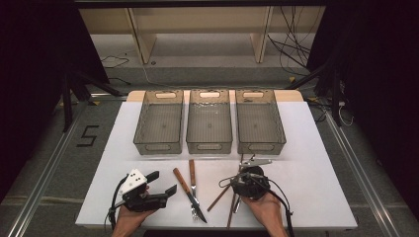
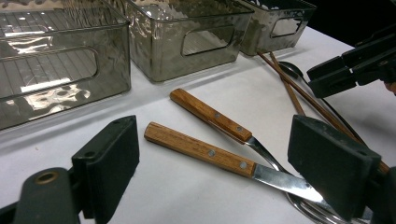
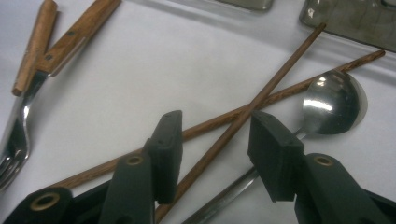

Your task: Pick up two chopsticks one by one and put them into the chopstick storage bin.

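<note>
Chopsticks (image 3: 261, 95): two, crossed, thin, light, stiff, smooth wood; grip mid-length. Right gripper (image 3: 212, 154) straddles one, unclenched; left gripper (image 2: 229, 163) released.

**Covered ends, cropped edges**

In the high view the right gripper (image 1: 249, 183) and its hand hide the middle of the chopsticks (image 1: 223, 194) and most of the spoon (image 1: 255, 161), so whether the pads touch wood cannot be told there. In the right gripper view the spoon's handle (image 3: 224, 198) and the chopsticks' lower ends run off the bottom edge, and the fork (image 3: 16, 140) is cut by the left edge. In the left gripper view the knife (image 2: 219, 156) passes behind the near jaw, its tip hidden.
</note>
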Demonstrator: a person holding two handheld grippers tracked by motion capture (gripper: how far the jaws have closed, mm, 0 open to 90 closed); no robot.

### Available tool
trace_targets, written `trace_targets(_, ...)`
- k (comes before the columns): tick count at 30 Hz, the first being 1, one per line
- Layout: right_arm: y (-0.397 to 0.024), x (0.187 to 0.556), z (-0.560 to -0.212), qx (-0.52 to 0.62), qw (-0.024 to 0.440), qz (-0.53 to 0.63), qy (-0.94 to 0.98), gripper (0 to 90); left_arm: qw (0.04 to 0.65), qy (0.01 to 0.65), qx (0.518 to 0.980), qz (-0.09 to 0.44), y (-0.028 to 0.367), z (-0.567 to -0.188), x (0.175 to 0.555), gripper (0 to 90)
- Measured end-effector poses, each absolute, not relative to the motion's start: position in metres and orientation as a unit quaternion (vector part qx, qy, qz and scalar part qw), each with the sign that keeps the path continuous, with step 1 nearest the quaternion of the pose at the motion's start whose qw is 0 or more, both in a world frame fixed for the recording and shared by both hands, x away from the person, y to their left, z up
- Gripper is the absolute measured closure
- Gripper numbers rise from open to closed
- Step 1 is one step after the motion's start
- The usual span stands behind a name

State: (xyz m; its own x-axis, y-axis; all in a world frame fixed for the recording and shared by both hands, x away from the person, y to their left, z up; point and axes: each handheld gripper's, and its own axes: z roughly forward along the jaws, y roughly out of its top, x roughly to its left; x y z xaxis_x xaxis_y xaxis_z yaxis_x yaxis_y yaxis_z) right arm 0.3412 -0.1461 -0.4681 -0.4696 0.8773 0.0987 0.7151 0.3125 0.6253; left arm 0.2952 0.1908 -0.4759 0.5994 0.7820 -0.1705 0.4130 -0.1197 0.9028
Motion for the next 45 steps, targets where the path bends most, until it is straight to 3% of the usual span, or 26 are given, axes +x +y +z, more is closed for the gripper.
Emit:
trace_targets(15,-0.139,0.342,-0.480,0.503,0.120,0.283,0.808,60.7,0.523,0.412,0.725,0.179,0.191,-0.476,0.295,16.4)
trace_targets(24,-0.131,0.337,-0.480,0.519,0.143,0.267,0.799,67.5,0.523,0.410,0.725,0.179,0.191,-0.476,0.295,16.4)
trace_targets(28,-0.131,0.334,-0.480,0.526,0.123,0.277,0.794,72.7,0.525,0.410,0.724,0.179,0.191,-0.476,0.295,16.4)
trace_targets(35,-0.127,0.331,-0.480,0.531,0.131,0.274,0.791,74.8,0.525,0.409,0.725,0.179,0.191,-0.475,0.295,16.4)
trace_targets(39,-0.127,0.332,-0.481,0.541,0.122,0.278,0.785,83.6,0.525,0.409,0.724,0.179,0.191,-0.475,0.295,16.4)
trace_targets(45,-0.128,0.331,-0.481,0.548,0.119,0.284,0.778,84.2,0.525,0.409,0.725,0.179,0.191,-0.475,0.295,16.4)
